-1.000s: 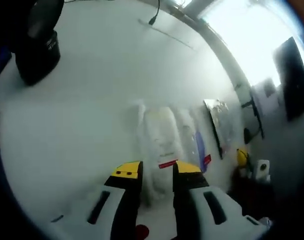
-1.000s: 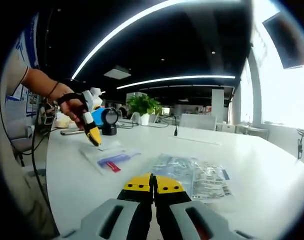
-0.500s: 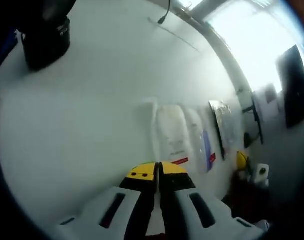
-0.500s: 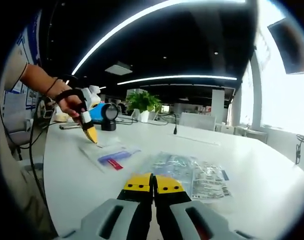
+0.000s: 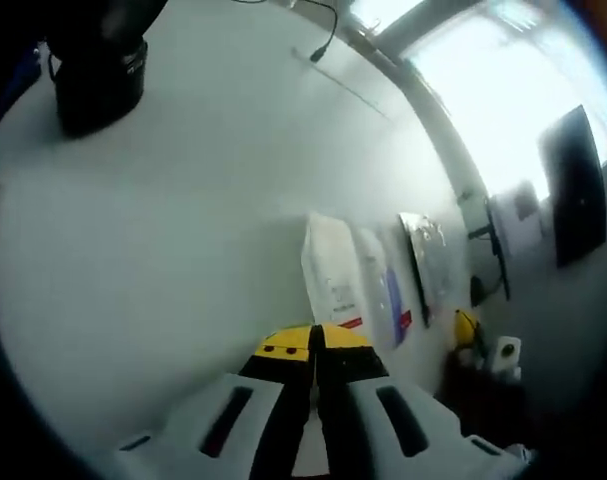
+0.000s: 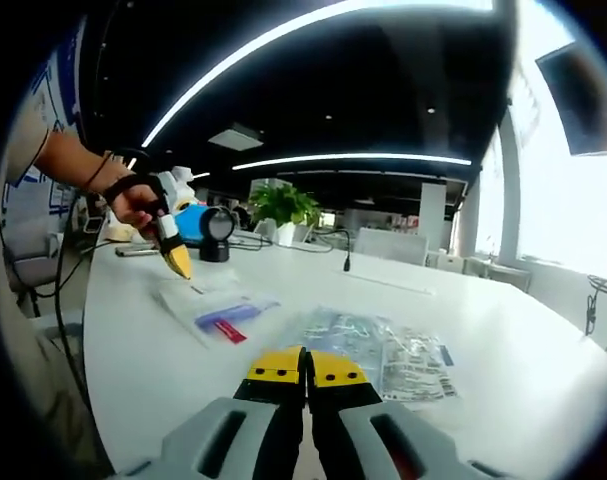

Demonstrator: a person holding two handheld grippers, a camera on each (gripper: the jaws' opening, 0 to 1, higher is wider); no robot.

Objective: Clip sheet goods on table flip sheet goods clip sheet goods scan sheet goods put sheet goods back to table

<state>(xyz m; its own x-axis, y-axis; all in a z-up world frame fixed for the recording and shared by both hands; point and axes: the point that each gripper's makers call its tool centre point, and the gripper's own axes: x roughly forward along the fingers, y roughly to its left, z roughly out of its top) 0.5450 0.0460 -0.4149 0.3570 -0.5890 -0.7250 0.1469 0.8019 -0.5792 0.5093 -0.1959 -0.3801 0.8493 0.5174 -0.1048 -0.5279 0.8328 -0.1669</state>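
— Sheet goods first: where are they?

— On the white table [image 6: 543, 380]. In the right gripper view a flat clear packet with a blue and red label [image 6: 218, 312] lies left of centre, and a second, printed packet [image 6: 393, 358] lies right of centre, just past the yellow tips of the right gripper [image 6: 305, 368].

— And those tips?

— Pressed together, nothing between them that I can see. They sit low in the middle of the frame, short of the printed packet.

— The other tool?

— The left gripper [image 6: 177, 262] shows at the left of that same view, held in a hand [image 6: 133, 203], its yellow end pointing down at the far corner of the labelled packet. Whether it pinches the corner I cannot tell from here.

— What about its own camera?

— In the left gripper view its yellow tips [image 5: 314, 340] meet at lower centre, closed. The labelled packet [image 5: 355, 284] stands just above them, white face and blue-red strip visible, its near edge right at the tips; contact is too blurred to call. The printed packet [image 5: 426, 262] lies further right.

— Anything else on the table?

— A black round device [image 5: 101, 70] at the upper left of the left gripper view, a thin cable [image 5: 325, 42] at the top, and a potted plant [image 6: 286, 207] beyond the table in the right gripper view.
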